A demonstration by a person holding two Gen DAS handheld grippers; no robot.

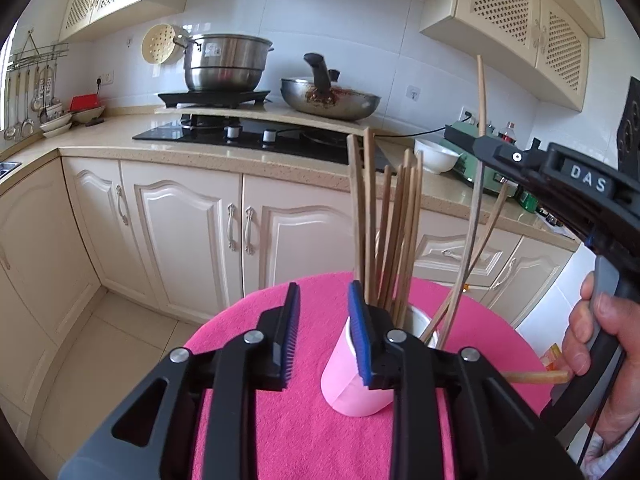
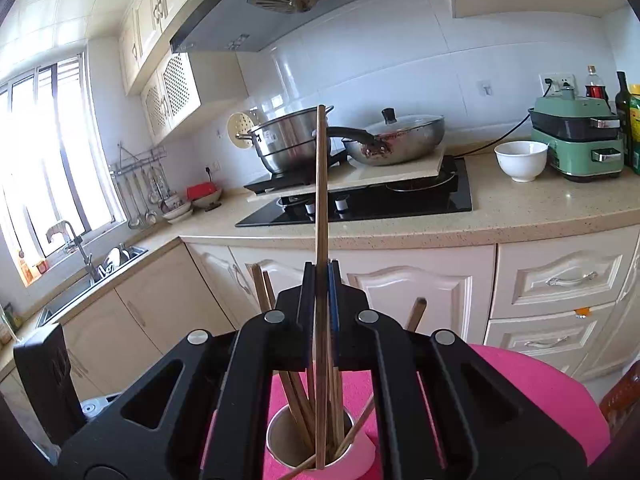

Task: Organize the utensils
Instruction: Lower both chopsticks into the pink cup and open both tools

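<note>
Chopstick (image 2: pixel 320 208) insertion is the step in hand: your right gripper (image 2: pixel 320 280) has its fingers pinched tight on one long wooden chopstick, held close to upright, its lower end already down inside the pink cup (image 2: pixel 362 454). In the left wrist view the same stick (image 1: pixel 481 120) rises well above the rest, with the right gripper (image 1: pixel 476 142) clamped on it partway up. Next move, as I judge it: let the fingers part so the stick settles in, then lift straight up and clear without snagging the neighbouring sticks. Keep the release gentle; the cup looks light and top-heavy with that load, so a sideways tug could tip it. Your left gripper (image 1: pixel 324 328) has its fingers wide apart and holds nothing; its right blue pad (image 1: pixel 358 332) sits just beside or against the cup's rim, can't tell which, so it may be steadying the cup (image 1: pixel 352 380). Cup stands upright on the pink cloth (image 1: pixel 280 420) covering the round table. Contents: a bundle of wooden chopsticks (image 1: pixel 390 232), mostly near upright, a few thinner ones (image 1: pixel 472 256) leaning out to the right. One more stick (image 1: pixel 536 377) lies on the cloth near your right hand (image 1: pixel 596 340), outside the cup, so likely at least one pick left.
</note>
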